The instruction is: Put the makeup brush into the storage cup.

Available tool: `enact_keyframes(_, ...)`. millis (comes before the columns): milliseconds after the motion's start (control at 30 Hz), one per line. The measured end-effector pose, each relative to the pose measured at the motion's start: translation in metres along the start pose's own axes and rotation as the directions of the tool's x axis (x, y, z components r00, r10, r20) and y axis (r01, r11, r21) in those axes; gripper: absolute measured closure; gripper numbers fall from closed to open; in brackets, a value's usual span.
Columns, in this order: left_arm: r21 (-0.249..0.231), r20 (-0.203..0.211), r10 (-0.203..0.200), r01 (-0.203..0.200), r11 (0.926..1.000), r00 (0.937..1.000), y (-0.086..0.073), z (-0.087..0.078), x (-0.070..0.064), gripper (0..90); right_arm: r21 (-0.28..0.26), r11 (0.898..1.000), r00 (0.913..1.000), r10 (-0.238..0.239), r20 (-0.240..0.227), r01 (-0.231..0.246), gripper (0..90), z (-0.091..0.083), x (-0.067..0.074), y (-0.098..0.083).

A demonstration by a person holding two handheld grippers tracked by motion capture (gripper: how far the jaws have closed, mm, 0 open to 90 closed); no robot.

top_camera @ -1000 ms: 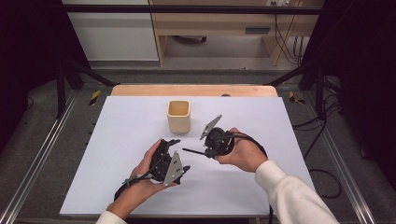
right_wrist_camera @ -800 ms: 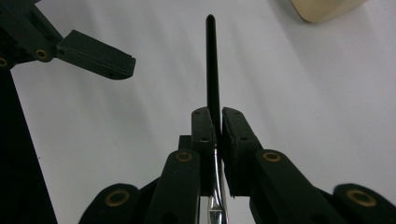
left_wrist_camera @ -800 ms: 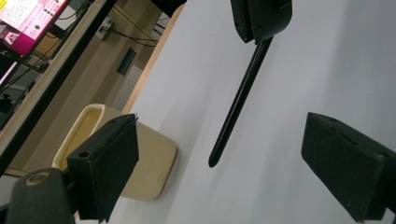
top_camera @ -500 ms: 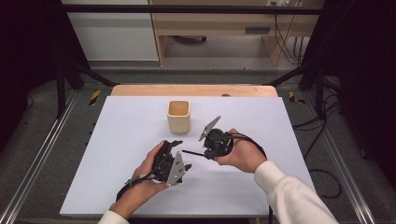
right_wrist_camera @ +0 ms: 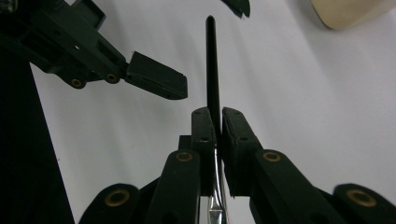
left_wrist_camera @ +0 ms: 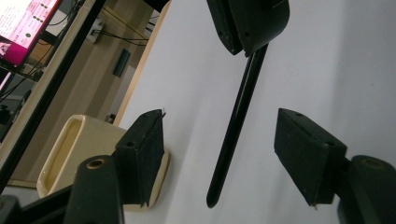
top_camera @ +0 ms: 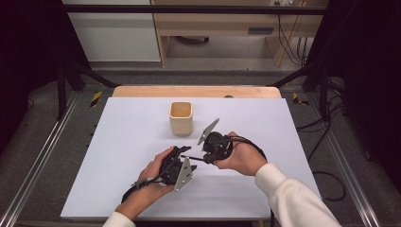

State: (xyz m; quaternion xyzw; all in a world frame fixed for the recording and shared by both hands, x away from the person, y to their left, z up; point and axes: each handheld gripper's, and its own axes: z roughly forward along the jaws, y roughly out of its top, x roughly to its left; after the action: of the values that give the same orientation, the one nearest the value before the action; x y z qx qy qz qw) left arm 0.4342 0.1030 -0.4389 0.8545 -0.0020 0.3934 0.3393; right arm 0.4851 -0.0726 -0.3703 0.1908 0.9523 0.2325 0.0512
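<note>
My right gripper (right_wrist_camera: 218, 126) is shut on a thin utensil with a black handle (right_wrist_camera: 212, 65). A shiny metal part (right_wrist_camera: 215, 205) of the utensil runs back behind the jaws. The handle (left_wrist_camera: 238, 121) points out toward my left gripper (left_wrist_camera: 224, 158), which is open, and the handle's tip lies in the gap between its two pads without touching either. In the high view both grippers meet above the middle of the white table: left gripper (top_camera: 186, 155), right gripper (top_camera: 206, 154). A cream square cup (top_camera: 181, 118) stands upright just beyond them.
The white tabletop (top_camera: 118, 142) has a wooden strip along its far edge (top_camera: 196, 91). Metal frame rails (top_camera: 38, 161) run down both sides. Cables (top_camera: 326, 127) lie on the floor at the right, and a monitor (left_wrist_camera: 23, 23) glows beyond the table.
The left gripper has edged slightly right, toward the handle held by the right gripper. The right gripper and the cup have stayed put.
</note>
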Motion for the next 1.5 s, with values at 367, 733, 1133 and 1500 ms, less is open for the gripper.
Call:
enact_keyframes(367,0.024,0.018,0.039,-0.040,0.9989,0.9991,-0.0006,0.0004,0.0000,50.8,-0.008,1.000,1.0000,-0.001,-0.009,0.001,83.7,-0.0002,0.0039,0.0045)
enact_keyframes(733,0.037,0.026,0.074,-0.075,0.9965,0.9969,-0.0014,0.0026,-0.0038,63.3,-0.010,1.000,0.9999,-0.003,-0.014,0.003,83.7,-0.0013,0.0028,0.0029)
enact_keyframes(1133,0.035,0.020,0.101,-0.102,0.9942,0.9947,-0.0027,0.0012,-0.0041,72.4,-0.003,1.000,0.9997,-0.005,-0.025,0.005,83.7,0.0008,0.0046,0.0041)
enact_keyframes(1500,0.031,0.030,0.115,-0.116,0.9927,0.9929,-0.0046,-0.0006,-0.0059,79.2,-0.010,1.000,0.9994,-0.008,-0.033,0.008,83.6,0.0023,0.0057,0.0057)
